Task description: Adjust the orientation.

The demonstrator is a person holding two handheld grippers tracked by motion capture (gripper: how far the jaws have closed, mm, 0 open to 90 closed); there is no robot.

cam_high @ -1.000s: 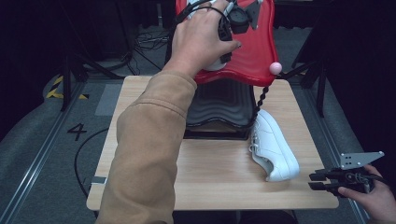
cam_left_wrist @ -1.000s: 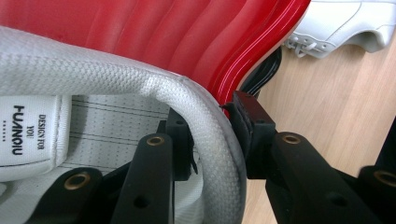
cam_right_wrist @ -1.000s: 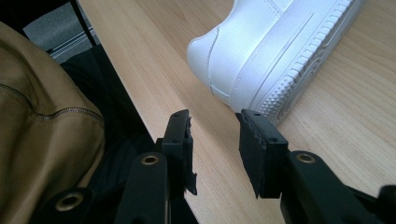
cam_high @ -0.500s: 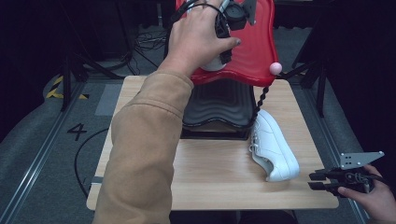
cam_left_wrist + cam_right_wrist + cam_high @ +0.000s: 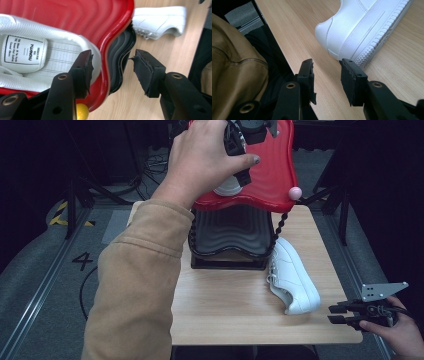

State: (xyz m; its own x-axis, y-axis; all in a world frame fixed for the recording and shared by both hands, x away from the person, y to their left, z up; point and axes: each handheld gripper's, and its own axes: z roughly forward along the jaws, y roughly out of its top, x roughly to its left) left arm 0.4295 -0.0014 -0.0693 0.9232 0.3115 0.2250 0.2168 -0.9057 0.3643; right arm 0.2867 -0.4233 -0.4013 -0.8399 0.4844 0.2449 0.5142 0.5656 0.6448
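The left gripper (image 5: 110, 72), its jaws just spread wide with nothing pinched, hovers over the glossy red wavy shelf (image 5: 100, 22), where a white sneaker with a labelled insole (image 5: 42, 60) lies, seemingly released. The right gripper (image 5: 327, 80), jaws parted and empty, sits near the heel of a second white leather sneaker (image 5: 362, 30) on the pale wooden table (image 5: 225, 305).
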